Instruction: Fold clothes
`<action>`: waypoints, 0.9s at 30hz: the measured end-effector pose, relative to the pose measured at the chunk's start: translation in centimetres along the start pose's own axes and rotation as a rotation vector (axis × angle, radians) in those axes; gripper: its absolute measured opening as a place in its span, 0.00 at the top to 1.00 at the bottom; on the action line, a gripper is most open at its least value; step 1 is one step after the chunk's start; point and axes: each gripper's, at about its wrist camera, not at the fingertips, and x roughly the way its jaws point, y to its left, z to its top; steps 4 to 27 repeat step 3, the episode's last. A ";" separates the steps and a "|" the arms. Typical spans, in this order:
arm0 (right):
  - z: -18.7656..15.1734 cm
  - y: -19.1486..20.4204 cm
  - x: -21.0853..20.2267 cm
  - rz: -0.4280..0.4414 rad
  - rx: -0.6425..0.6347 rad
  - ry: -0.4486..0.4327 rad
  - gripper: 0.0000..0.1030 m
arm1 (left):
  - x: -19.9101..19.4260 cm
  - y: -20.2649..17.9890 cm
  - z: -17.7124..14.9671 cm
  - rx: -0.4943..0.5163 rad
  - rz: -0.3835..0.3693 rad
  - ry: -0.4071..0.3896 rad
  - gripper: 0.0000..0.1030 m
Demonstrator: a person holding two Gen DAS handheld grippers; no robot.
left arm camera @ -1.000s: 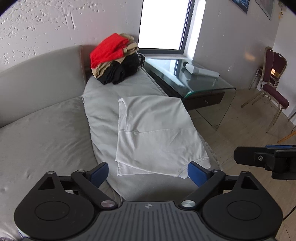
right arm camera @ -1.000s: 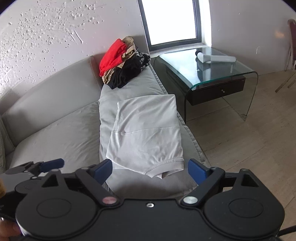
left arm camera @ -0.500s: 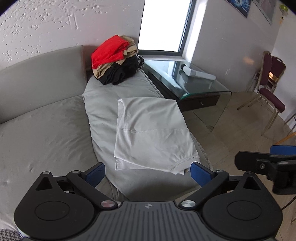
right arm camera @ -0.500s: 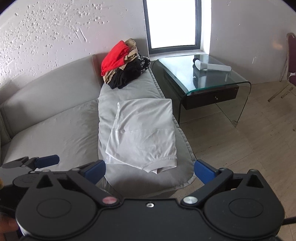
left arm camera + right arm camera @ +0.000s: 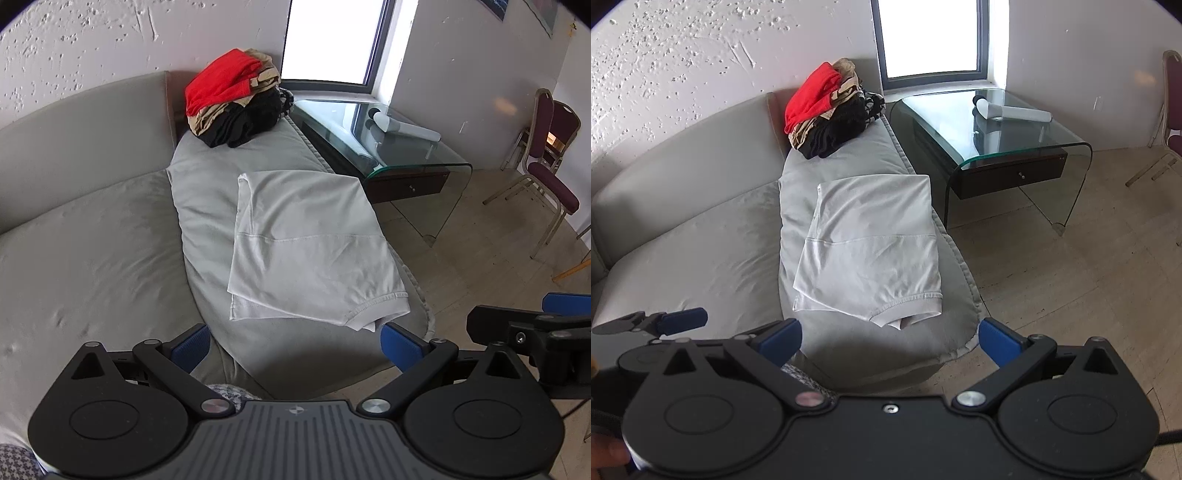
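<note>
A folded light grey shirt [image 5: 310,247] [image 5: 871,247] lies flat on the grey sofa chaise [image 5: 207,206] [image 5: 798,221], its hem toward me. My left gripper [image 5: 295,345] hovers open just short of the near hem, blue pads wide apart, nothing between them. My right gripper [image 5: 890,341] is likewise open and empty, held back from the near end of the chaise. A pile of clothes [image 5: 232,99] [image 5: 827,110], red on top with tan and black beneath, sits at the far end against the sofa back. In each wrist view the other gripper shows at the side.
A glass side table [image 5: 399,147] [image 5: 997,133] with a white cylinder on it stands right of the chaise. Chairs [image 5: 546,162] stand at the far right on the tile floor [image 5: 1071,280]. The wide sofa seat [image 5: 92,258] lies to the left.
Both grippers have drawn back a little from the shirt, so its hem sits farther from the pads. The right gripper's pads have spread wider. The shirt has not moved.
</note>
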 end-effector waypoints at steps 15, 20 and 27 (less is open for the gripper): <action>0.0 -0.2 0.1 0.001 0.000 0.002 0.00 | 0.2 -0.1 0.0 0.003 0.003 0.003 0.02; 0.0 -0.2 0.1 0.001 0.000 0.002 0.00 | 0.2 -0.1 0.0 0.003 0.003 0.003 0.02; 0.0 -0.2 0.1 0.001 0.000 0.002 0.00 | 0.2 -0.1 0.0 0.003 0.003 0.003 0.02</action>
